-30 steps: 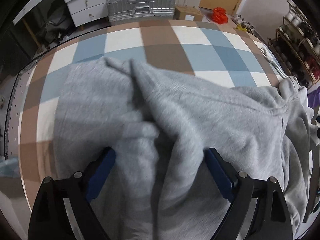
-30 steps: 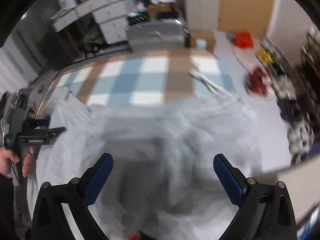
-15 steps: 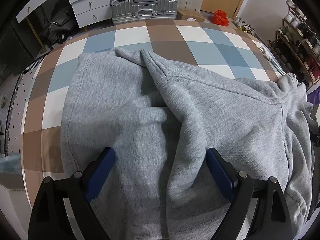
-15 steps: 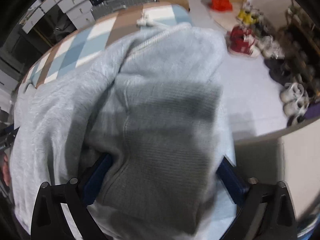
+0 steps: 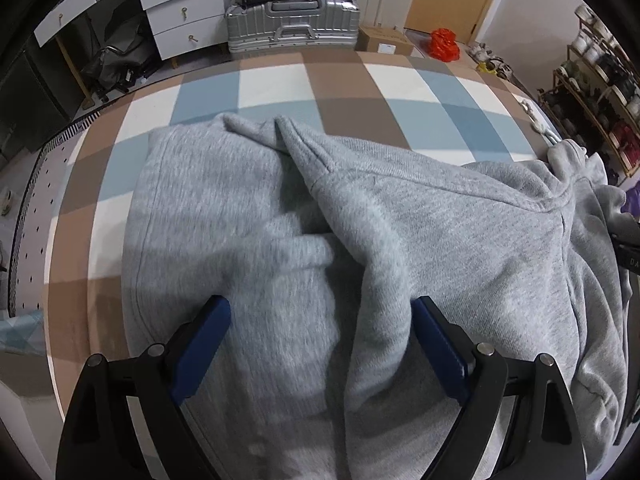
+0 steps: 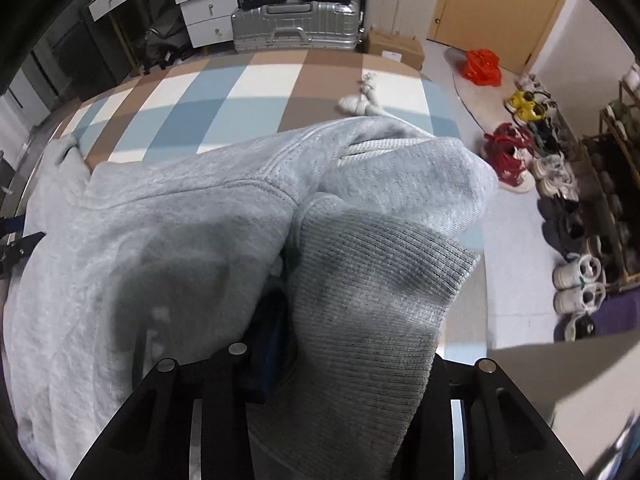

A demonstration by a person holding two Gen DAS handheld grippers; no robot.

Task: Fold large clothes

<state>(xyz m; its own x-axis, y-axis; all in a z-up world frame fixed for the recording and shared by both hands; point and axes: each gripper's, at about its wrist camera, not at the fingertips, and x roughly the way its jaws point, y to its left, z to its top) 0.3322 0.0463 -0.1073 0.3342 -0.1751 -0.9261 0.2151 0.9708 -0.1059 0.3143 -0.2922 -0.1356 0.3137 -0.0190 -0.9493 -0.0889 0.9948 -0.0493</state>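
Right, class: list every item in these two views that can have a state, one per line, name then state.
grey sweatshirt: crumpled, partly folded, lying on the checked bed cover.
ribbed cuff: bunched between the right gripper's jaws.
left gripper: open, over the fabric.
right gripper: jaws have just been closing, now shut on the ribbed cuff.
silver suitcase: closed, lying flat.
white drawers: shut.
door: closed.

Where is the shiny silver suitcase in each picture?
Left wrist view: the silver suitcase sits at the top middle, on the floor past the far edge of the checked bed cover.
Right wrist view: the suitcase is again at the top, slightly left of middle.
Shared landmark: the white drawers just left of it.
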